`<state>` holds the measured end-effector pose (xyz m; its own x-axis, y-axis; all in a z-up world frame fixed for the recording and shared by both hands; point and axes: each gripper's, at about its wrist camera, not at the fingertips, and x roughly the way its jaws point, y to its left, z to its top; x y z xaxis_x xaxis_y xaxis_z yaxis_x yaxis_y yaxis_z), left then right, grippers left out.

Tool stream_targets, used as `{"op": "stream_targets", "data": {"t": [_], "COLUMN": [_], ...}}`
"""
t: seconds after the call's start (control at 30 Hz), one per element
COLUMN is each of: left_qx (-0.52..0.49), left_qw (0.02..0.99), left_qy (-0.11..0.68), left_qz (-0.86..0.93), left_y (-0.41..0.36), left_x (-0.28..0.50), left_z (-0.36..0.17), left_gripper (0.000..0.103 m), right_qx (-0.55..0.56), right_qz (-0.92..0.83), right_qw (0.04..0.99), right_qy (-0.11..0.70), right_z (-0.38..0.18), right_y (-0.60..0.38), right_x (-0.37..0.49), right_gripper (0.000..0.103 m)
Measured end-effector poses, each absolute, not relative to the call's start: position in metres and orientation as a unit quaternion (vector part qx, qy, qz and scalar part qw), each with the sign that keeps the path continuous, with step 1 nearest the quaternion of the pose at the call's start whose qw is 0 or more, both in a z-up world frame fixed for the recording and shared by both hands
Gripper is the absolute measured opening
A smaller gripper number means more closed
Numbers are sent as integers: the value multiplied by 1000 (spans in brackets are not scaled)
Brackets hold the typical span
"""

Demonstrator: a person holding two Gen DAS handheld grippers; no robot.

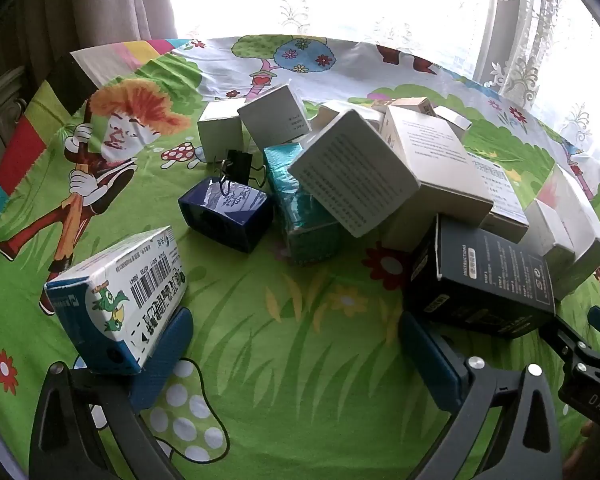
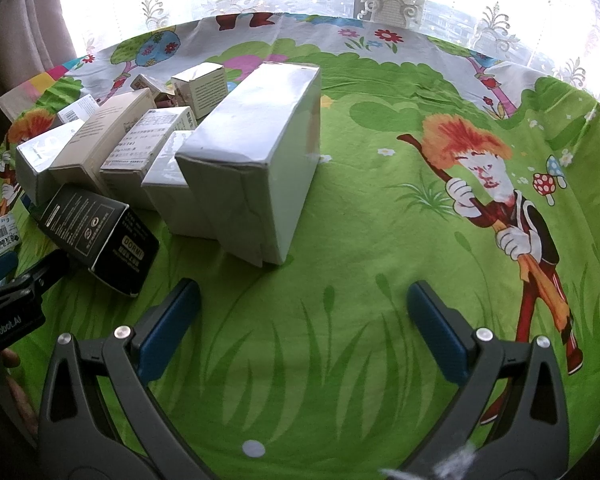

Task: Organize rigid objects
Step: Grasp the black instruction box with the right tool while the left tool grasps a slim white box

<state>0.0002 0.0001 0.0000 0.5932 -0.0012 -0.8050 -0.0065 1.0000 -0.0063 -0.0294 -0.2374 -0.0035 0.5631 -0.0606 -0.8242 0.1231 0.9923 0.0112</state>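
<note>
Many small cardboard boxes lie in a loose pile on a cartoon-print cloth. In the left wrist view my left gripper [image 1: 296,344] is open; a blue-and-white barcode box [image 1: 118,300] leans against the outside of its left finger [image 1: 168,356], and a black box [image 1: 484,280] lies just beyond its right finger. A dark blue box [image 1: 226,218], a teal box [image 1: 300,208] and white boxes [image 1: 352,172] lie farther off. In the right wrist view my right gripper [image 2: 304,312] is open and empty over bare cloth, with a tall white box [image 2: 260,160] ahead left and the black box [image 2: 100,236] at left.
A black binder clip [image 1: 236,168] lies behind the dark blue box. The cloth-covered table [image 2: 380,240] ends at a bright window with lace curtains. The other gripper's tip shows at the right edge of the left view [image 1: 580,356] and the left edge of the right view [image 2: 12,292].
</note>
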Motion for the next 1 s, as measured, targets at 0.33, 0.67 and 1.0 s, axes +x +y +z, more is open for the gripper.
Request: {"op": "stream_targets", "data": {"t": [0.33,0.67,1.0], "left_qx": [36,26,17], "left_qw": [888,894,893], "left_qy": [451,444,446], "left_qz": [-79,-63,-50], "left_y": [16,49,66], "left_x": [-27,-59,-59], "left_z": [1,1,0], "left_gripper": [103,103,103], "right_qx": [-16,-101,-132], "right_qz": [54,201,280], "right_qw": [880,861,841], "right_qy": [471,457,444], "right_z": [-2,0,-4], "right_y": [-231,-177,-141], "right_x": [-45,-39,24], "right_gripper": [103,103,98]}}
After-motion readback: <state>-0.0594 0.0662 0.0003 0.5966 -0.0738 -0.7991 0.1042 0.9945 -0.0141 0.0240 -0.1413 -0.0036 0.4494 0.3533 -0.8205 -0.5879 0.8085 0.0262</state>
